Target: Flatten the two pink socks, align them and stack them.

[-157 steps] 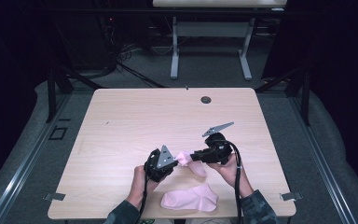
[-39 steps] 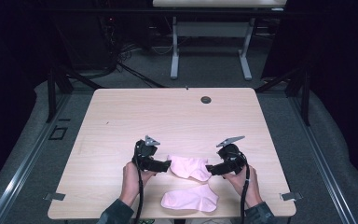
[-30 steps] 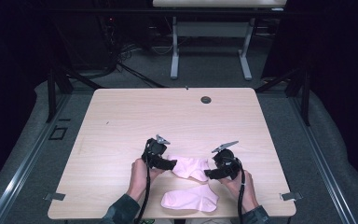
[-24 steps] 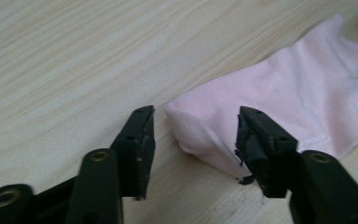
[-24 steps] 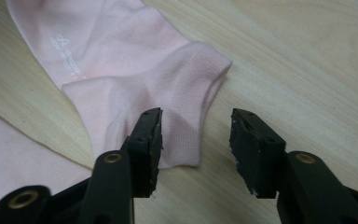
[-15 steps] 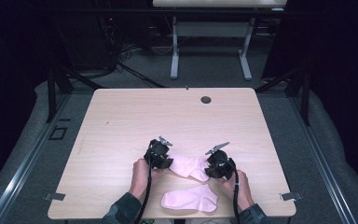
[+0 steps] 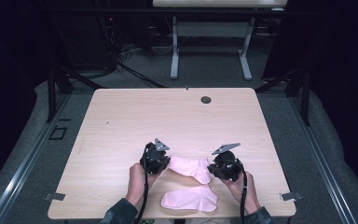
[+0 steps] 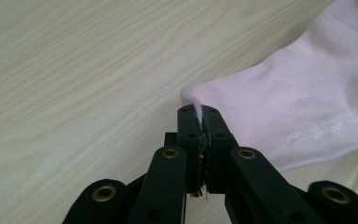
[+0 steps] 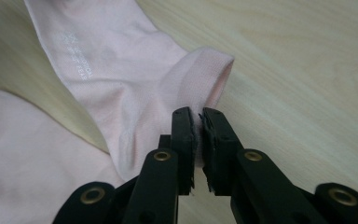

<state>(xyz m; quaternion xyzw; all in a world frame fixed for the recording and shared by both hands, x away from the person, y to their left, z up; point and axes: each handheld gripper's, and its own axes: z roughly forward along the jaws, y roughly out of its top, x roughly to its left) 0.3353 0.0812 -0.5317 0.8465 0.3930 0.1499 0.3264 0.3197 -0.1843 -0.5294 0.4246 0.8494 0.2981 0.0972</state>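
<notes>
Both claws have just closed in on the upper pink sock (image 7: 191,168): left claw (image 8: 200,119) pinches its left end, right claw (image 9: 198,121) its right end, sock stretched lengthwise between them.

Left claw (image 7: 166,164) and right claw (image 7: 213,169) grip opposite ends of a pink sock (image 7: 191,169) on the table (image 7: 177,121).

Count on the wooden table (image 7: 121,126): two pink socks, one (image 7: 192,167) lying between the grippers, the other (image 7: 190,199) nearer, at the near edge. Two grippers, the left (image 7: 166,162) and the right (image 7: 211,169). One round grommet (image 7: 206,99) at the far edge.
</notes>
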